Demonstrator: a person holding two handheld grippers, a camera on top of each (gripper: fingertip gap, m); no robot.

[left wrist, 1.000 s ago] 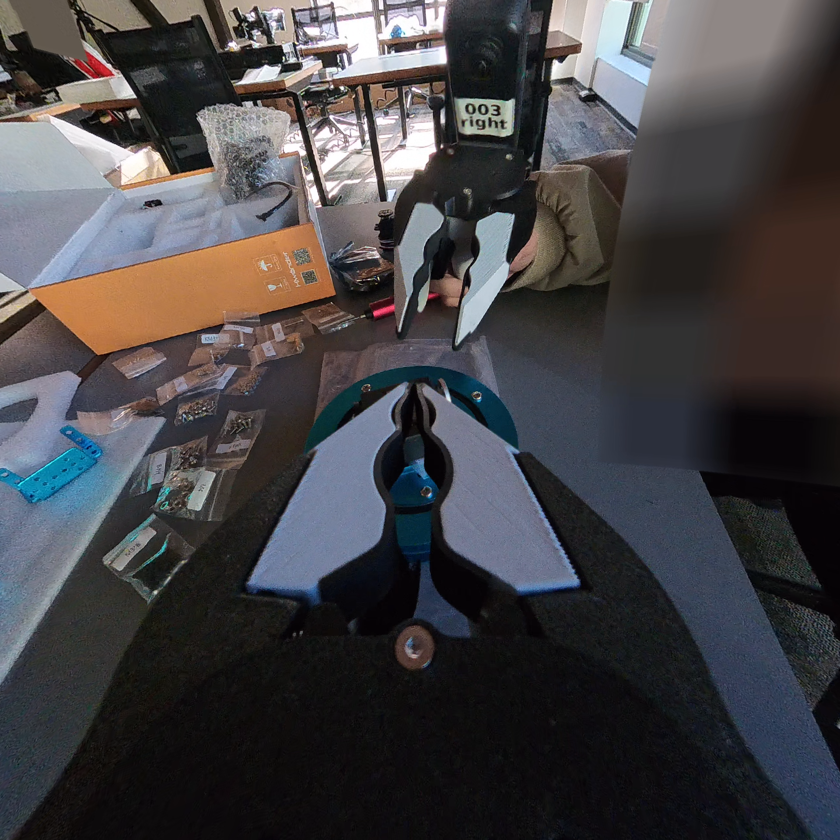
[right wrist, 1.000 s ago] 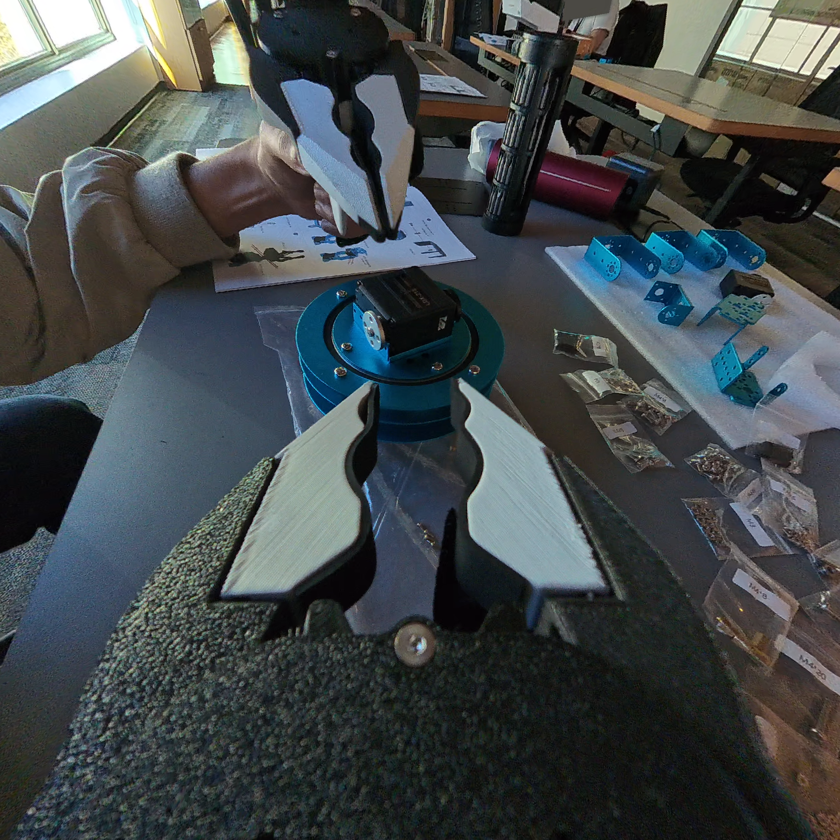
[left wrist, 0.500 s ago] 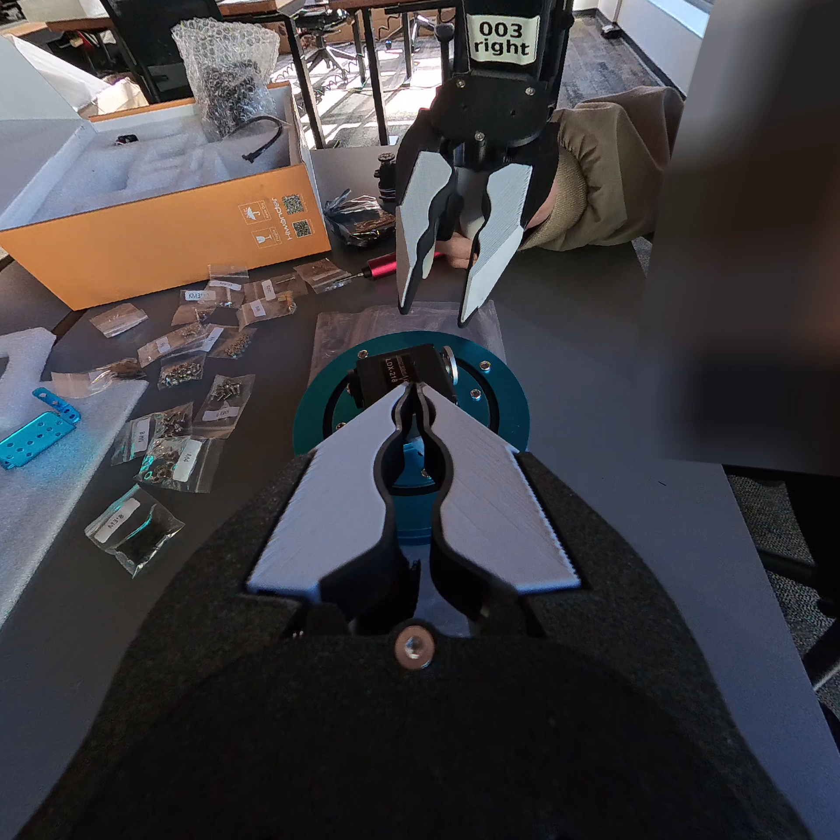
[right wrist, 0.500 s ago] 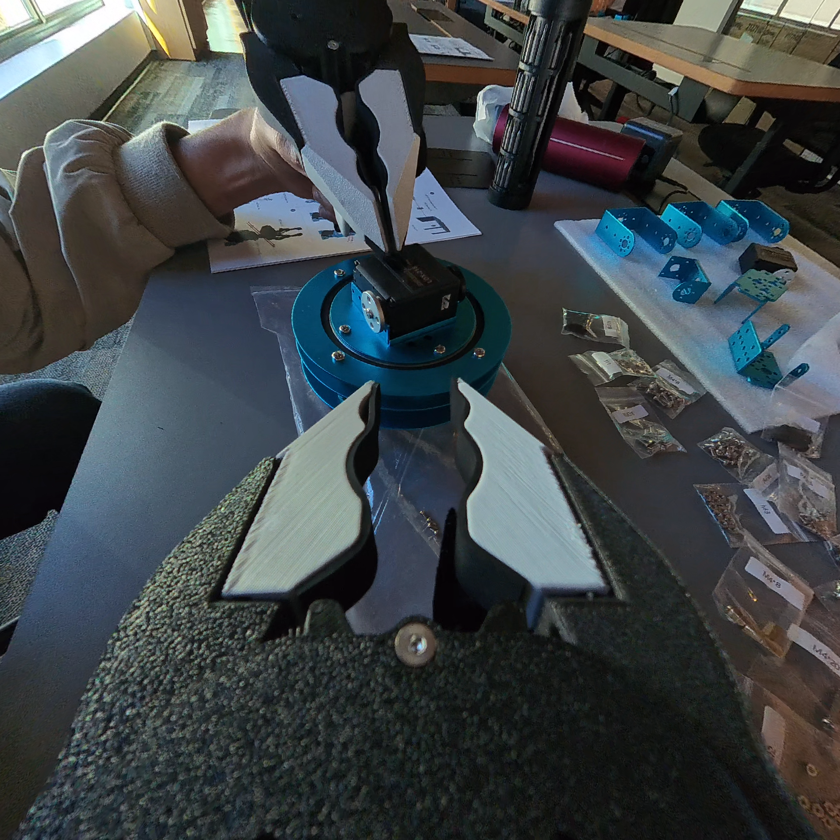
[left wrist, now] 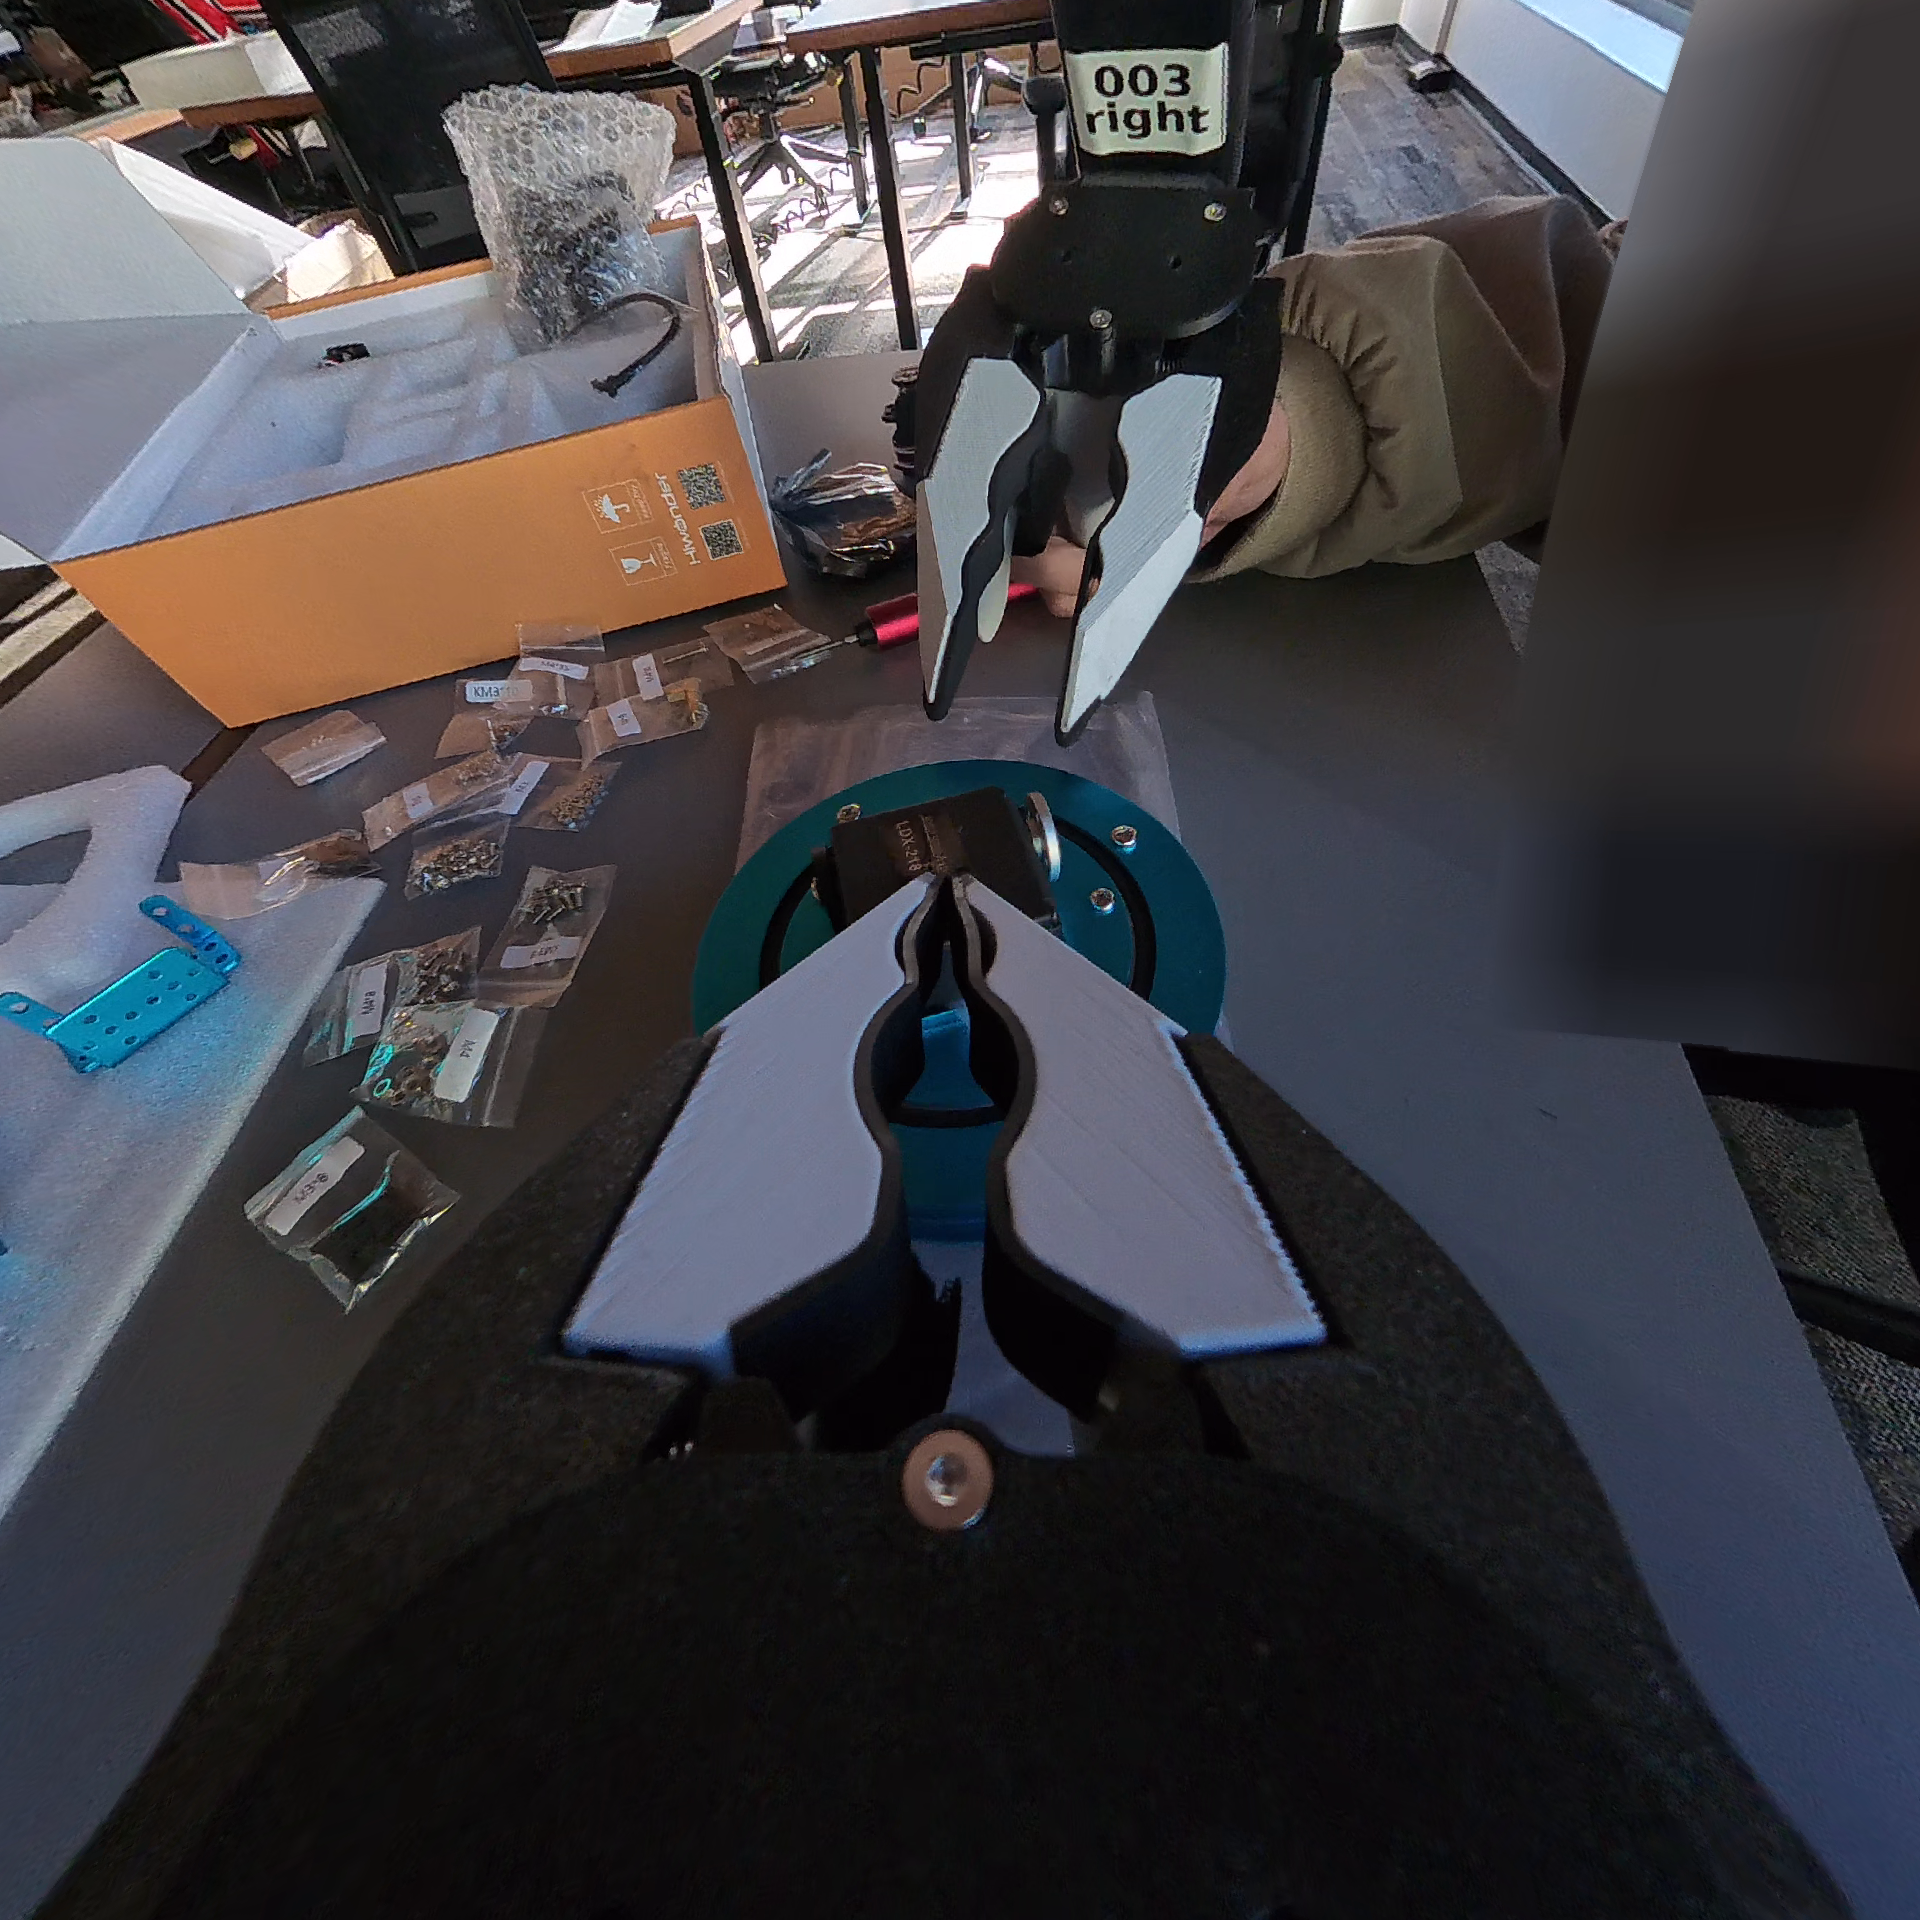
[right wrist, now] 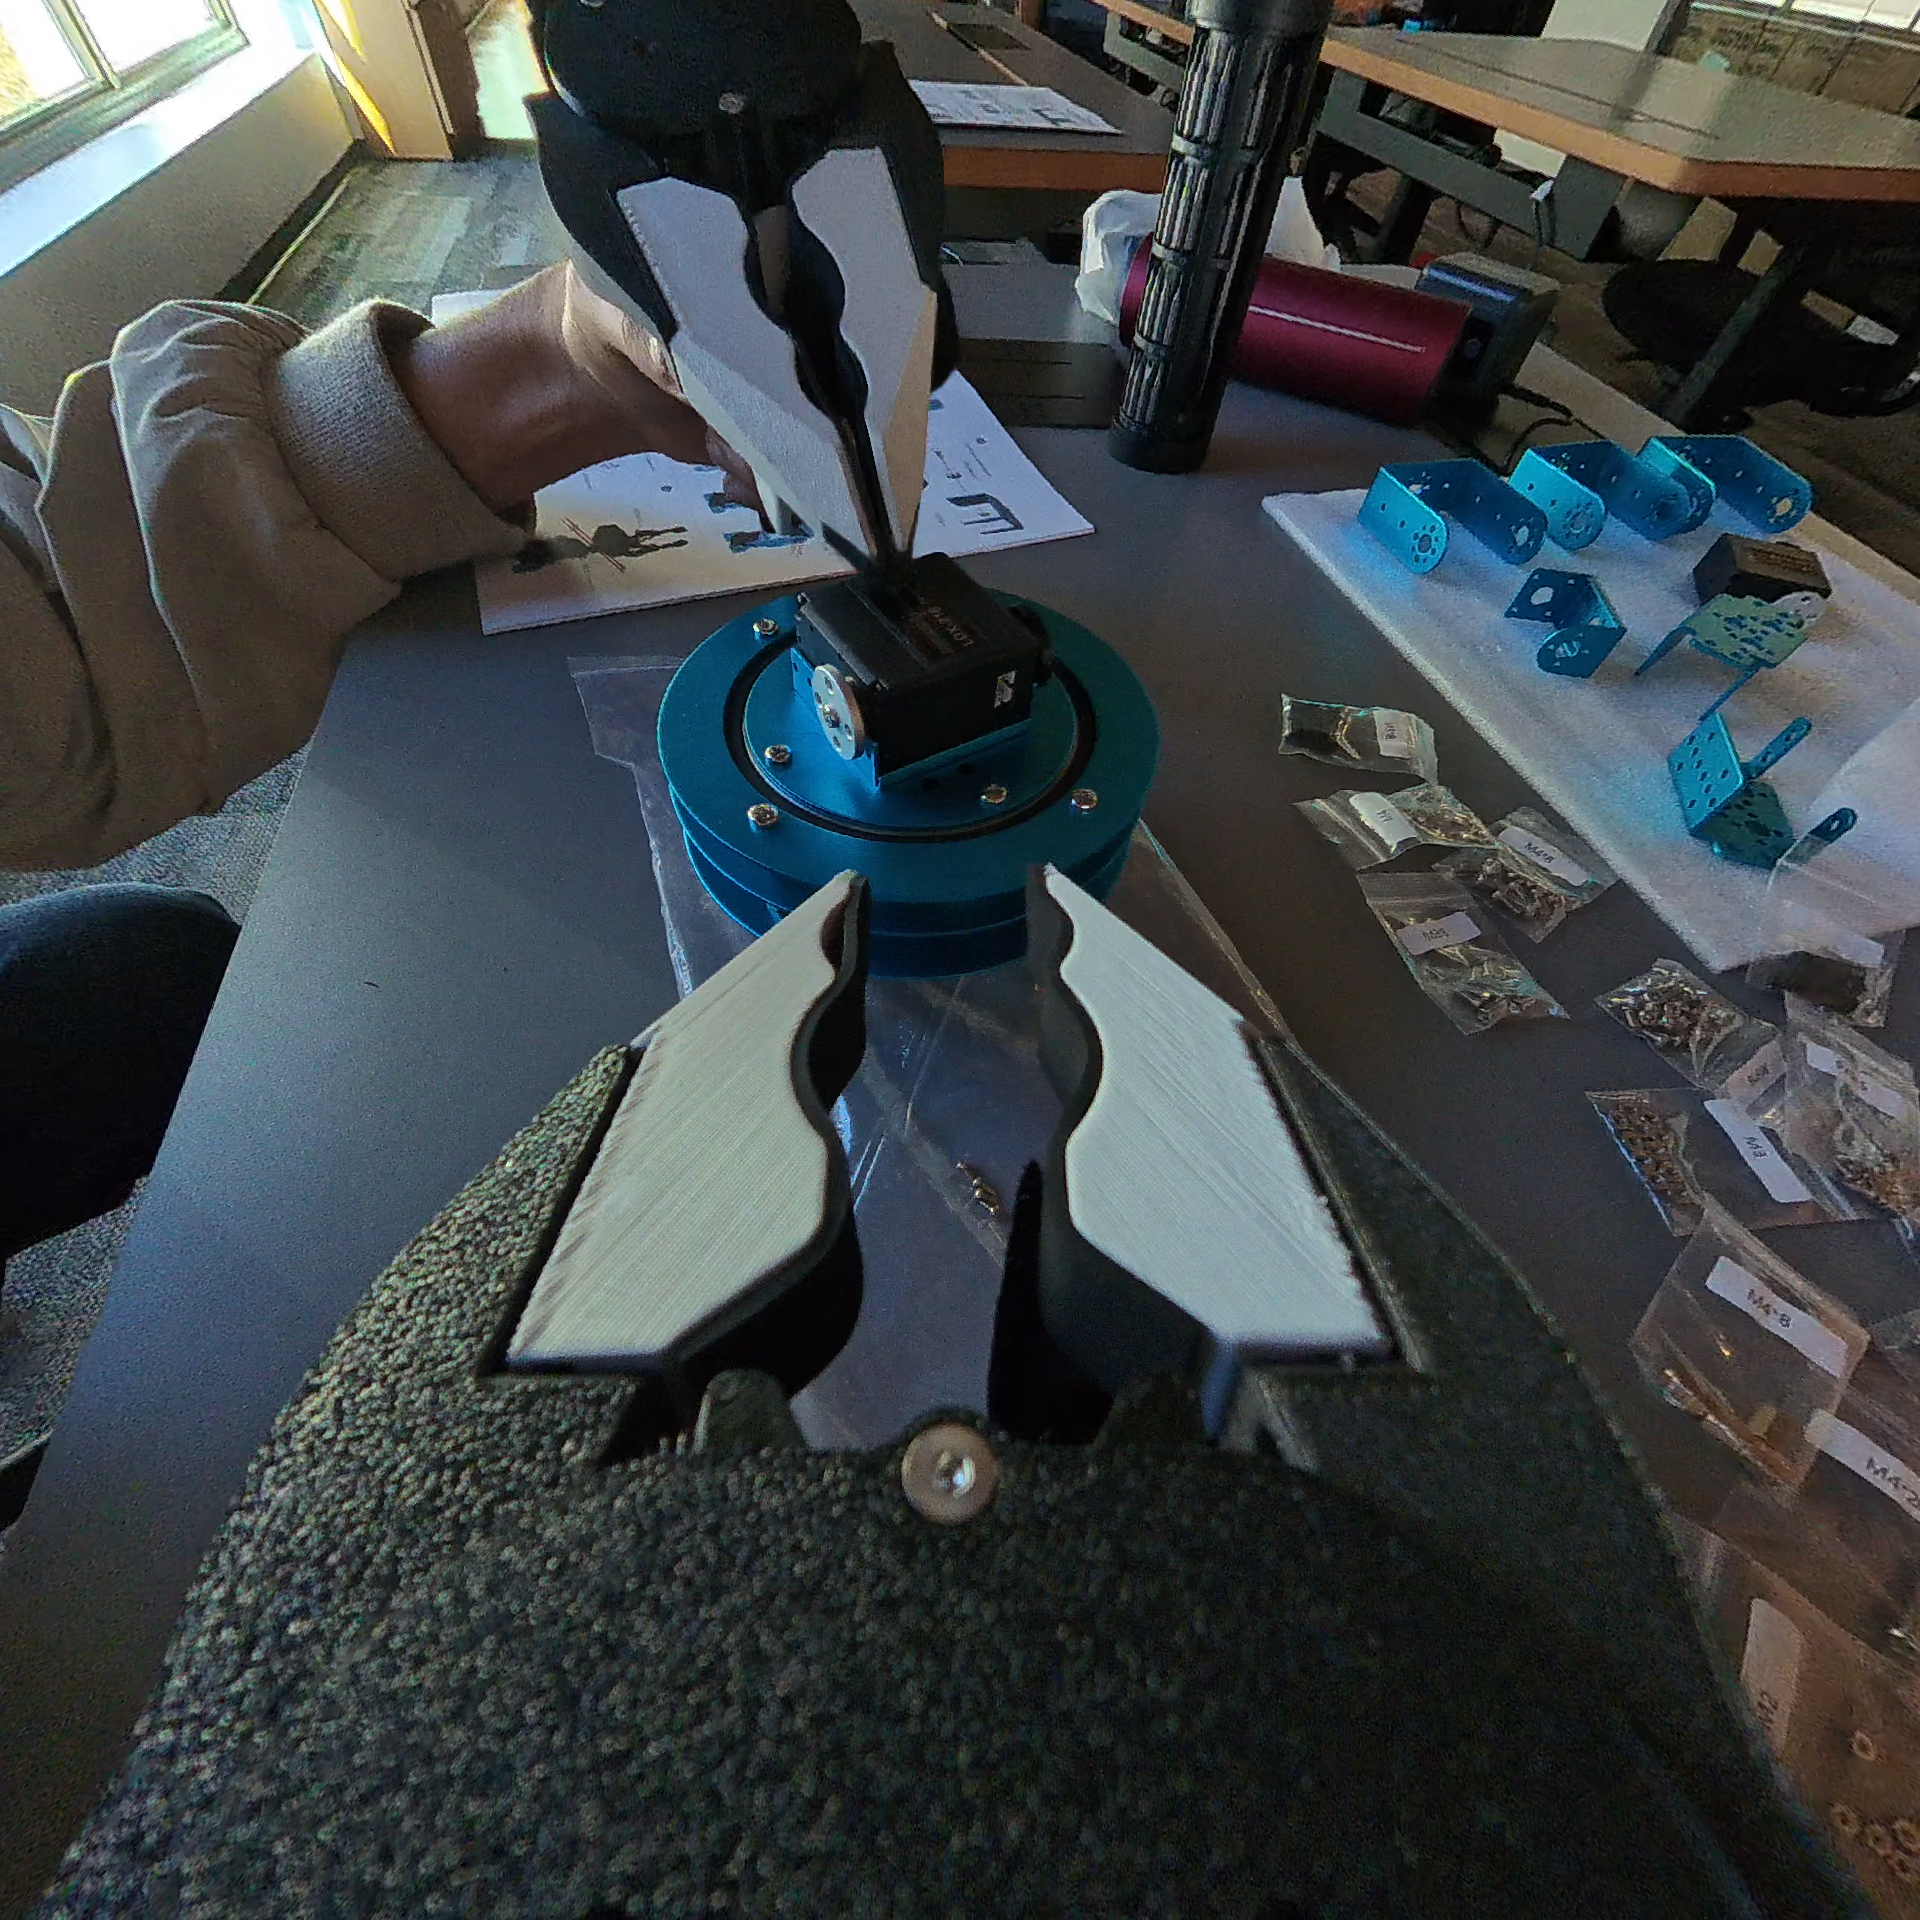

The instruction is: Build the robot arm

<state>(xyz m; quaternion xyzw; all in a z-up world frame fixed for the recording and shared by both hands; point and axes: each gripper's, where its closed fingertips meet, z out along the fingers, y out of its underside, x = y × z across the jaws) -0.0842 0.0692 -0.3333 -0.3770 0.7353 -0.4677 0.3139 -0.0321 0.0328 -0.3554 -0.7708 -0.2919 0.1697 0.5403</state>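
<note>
My left gripper (right wrist: 883,540) has dropped, fingers pinched together, onto the black servo (right wrist: 925,665) atop the blue round base (right wrist: 904,831), steadying it, while my right gripper (right wrist: 951,894) waits just beside the base, fingers narrowly parted, empty.

Writing marks a white sticker (left wrist: 1146,99) above the right tongs (left wrist: 1003,722), the orange box (left wrist: 416,582), the black servo (left wrist: 935,842) and bag labels (left wrist: 476,1060).
</note>
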